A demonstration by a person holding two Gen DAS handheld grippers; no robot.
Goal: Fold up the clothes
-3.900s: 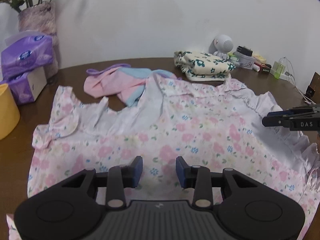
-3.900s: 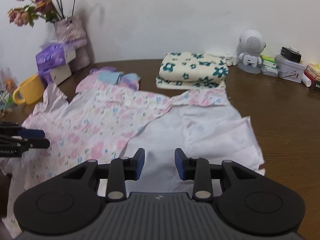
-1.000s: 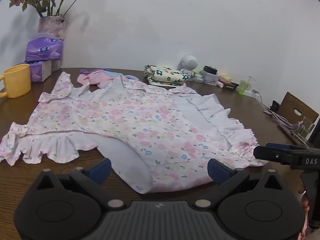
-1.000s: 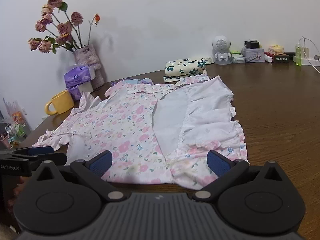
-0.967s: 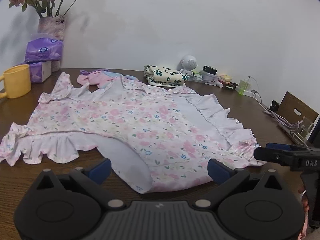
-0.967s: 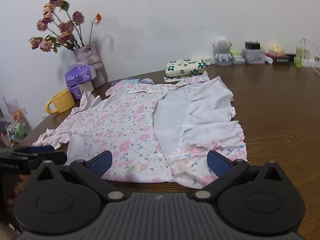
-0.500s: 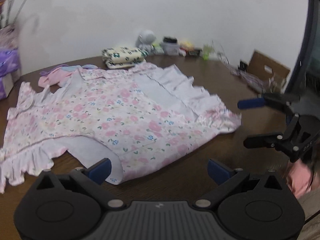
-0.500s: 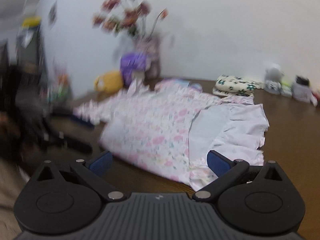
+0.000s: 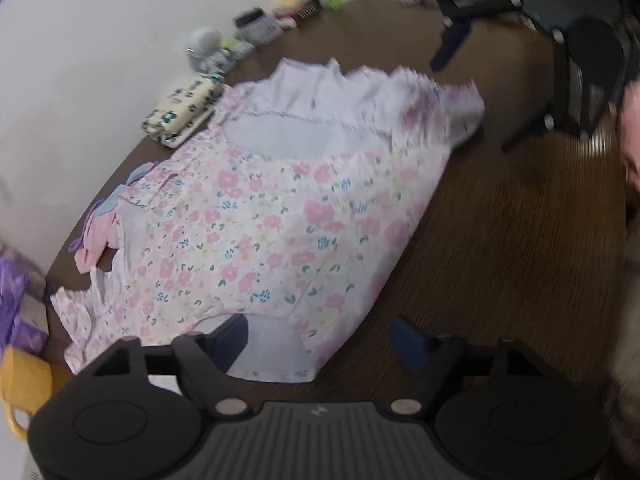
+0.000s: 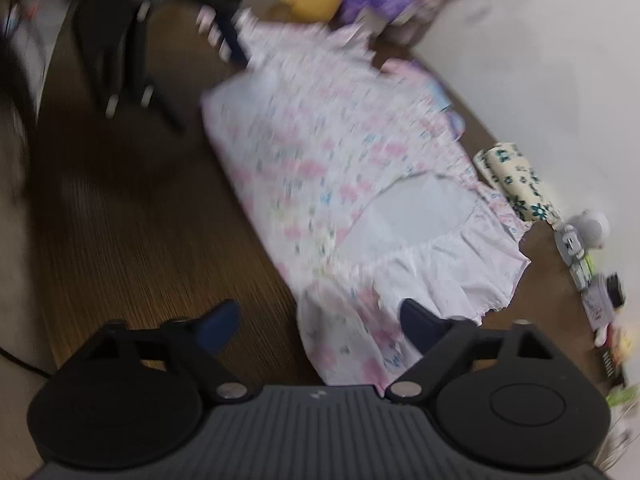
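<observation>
Left wrist: both tongs [image 9: 320, 338] [image 10: 320, 326] closing, empty, over dress [image 9: 280, 216] hem edge.

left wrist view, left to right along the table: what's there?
yellow mug → floral dress → bare wooden table → right hand-held gripper, upper right.

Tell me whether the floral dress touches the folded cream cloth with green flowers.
Touching. In the right wrist view the floral dress has its ruffled edge lying against the folded cream cloth, with no table showing between them.
</observation>
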